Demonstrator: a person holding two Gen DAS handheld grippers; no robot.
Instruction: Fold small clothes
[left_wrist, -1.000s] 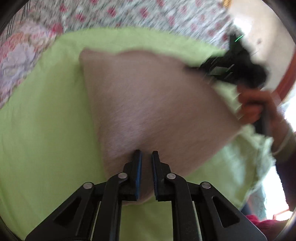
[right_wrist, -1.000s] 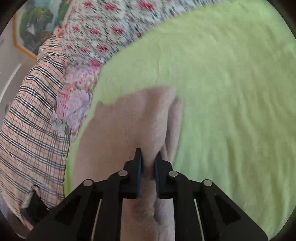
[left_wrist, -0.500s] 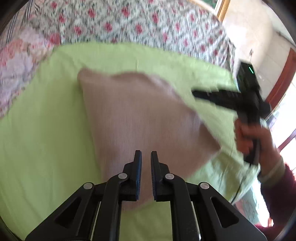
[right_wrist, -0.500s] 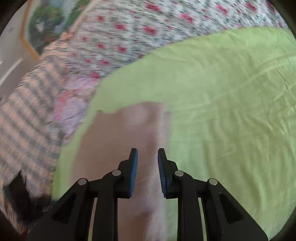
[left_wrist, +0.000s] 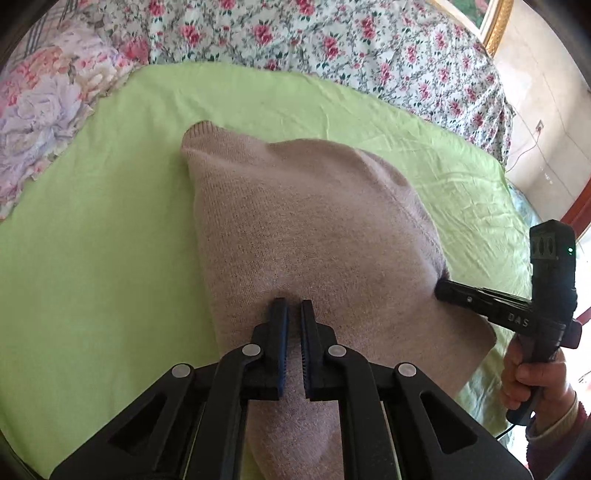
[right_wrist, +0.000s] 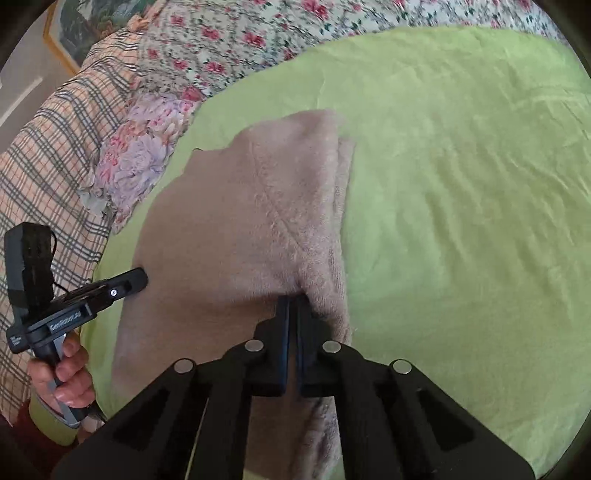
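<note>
A beige knitted garment (left_wrist: 306, 221) lies on a light green sheet (left_wrist: 92, 240), raised along its near edge. My left gripper (left_wrist: 291, 306) is shut on the garment's near-left edge; it also shows in the right wrist view (right_wrist: 142, 277). My right gripper (right_wrist: 293, 301) is shut on the garment's (right_wrist: 236, 221) near-right edge, where a folded-over layer bunches; it shows in the left wrist view (left_wrist: 441, 288). The cloth stretches between the two grippers.
A floral quilt (left_wrist: 332, 40) covers the bed behind the green sheet (right_wrist: 461, 184). A floral pillow (right_wrist: 140, 158) and a plaid blanket (right_wrist: 48, 147) lie at the left. A wall and door frame (left_wrist: 554, 129) stand at the right.
My right gripper opened half a second ago, then came back down and shut on the garment's near-right edge. My left gripper has kept its hold, and the cloth now lies lower.
</note>
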